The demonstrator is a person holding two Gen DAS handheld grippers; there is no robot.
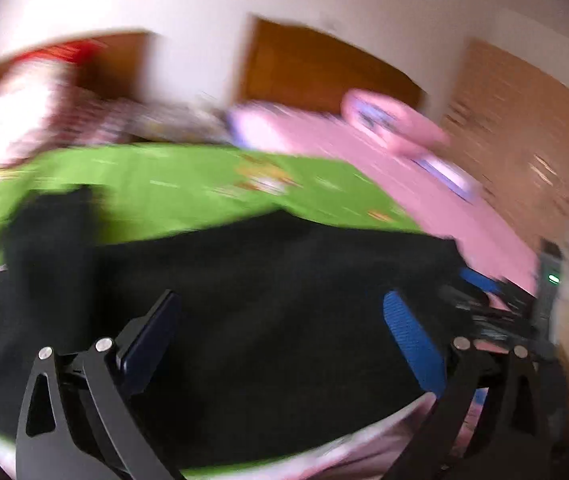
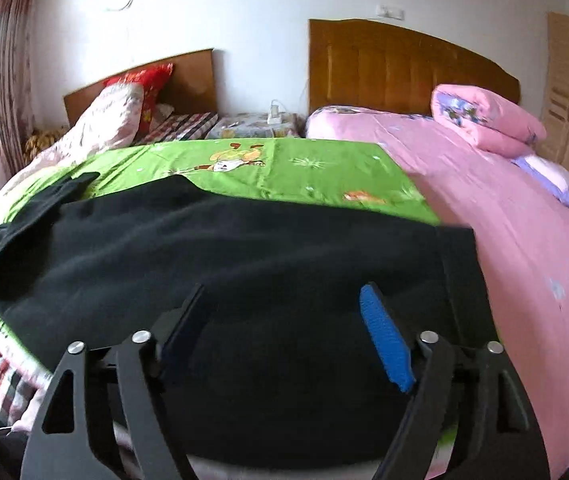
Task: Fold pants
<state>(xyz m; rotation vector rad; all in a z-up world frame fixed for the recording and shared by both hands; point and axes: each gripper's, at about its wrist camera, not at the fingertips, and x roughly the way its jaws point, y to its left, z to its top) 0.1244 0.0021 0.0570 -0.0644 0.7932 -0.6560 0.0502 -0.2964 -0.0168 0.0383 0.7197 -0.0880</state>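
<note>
Pants [image 2: 220, 264] lay black on the green sheet [image 2: 304, 168], sharp only in your right view. Your left claw [image 1: 280, 340] and right claw [image 2: 284, 320] gaped empty; blur smeared the left view.

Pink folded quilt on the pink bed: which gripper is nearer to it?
Right. The right gripper hangs over the black pants near their pink-bed edge, below the pink folded quilt; the left gripper sits further left.

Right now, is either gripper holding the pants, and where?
No. The left gripper and right gripper are open above the black pants, gripping nothing.
</note>
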